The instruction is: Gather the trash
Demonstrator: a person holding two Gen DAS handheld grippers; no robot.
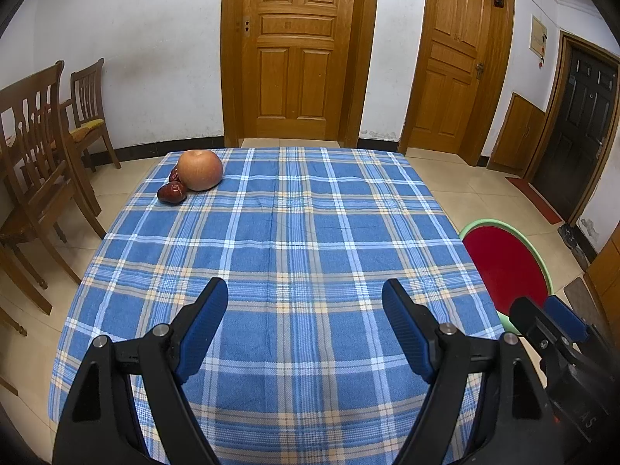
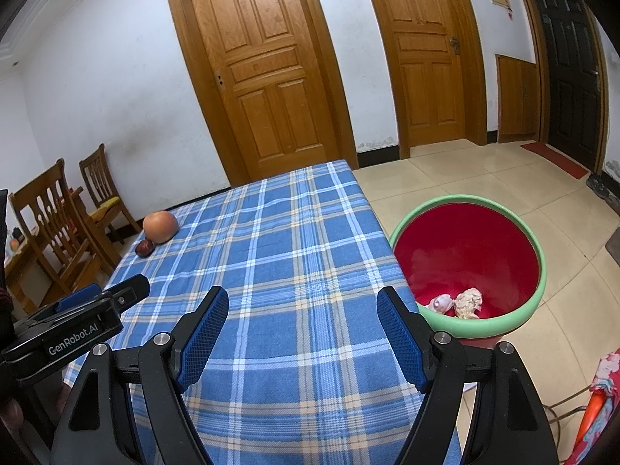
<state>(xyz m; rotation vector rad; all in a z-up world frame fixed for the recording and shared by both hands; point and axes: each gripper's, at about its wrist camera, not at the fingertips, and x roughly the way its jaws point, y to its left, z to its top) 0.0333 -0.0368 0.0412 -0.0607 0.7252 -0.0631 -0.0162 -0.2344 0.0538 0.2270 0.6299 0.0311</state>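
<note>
Two crumpled wads were seen in one round bin; both the left gripper and the right gripper were held spread wide, grasping nothing.

From my station, the left wrist camera looked forward along its open fingers, low over the near edge of the table, facing the far wall squarely. My right wrist camera sat just to the right, tilted, angled toward the table's right edge and down into the bin on the floor beside it. Both views shared the plaid tabletop, the apple at its far left corner, and the wooden doors. Each caught the other gripper at its frame edge.
</note>
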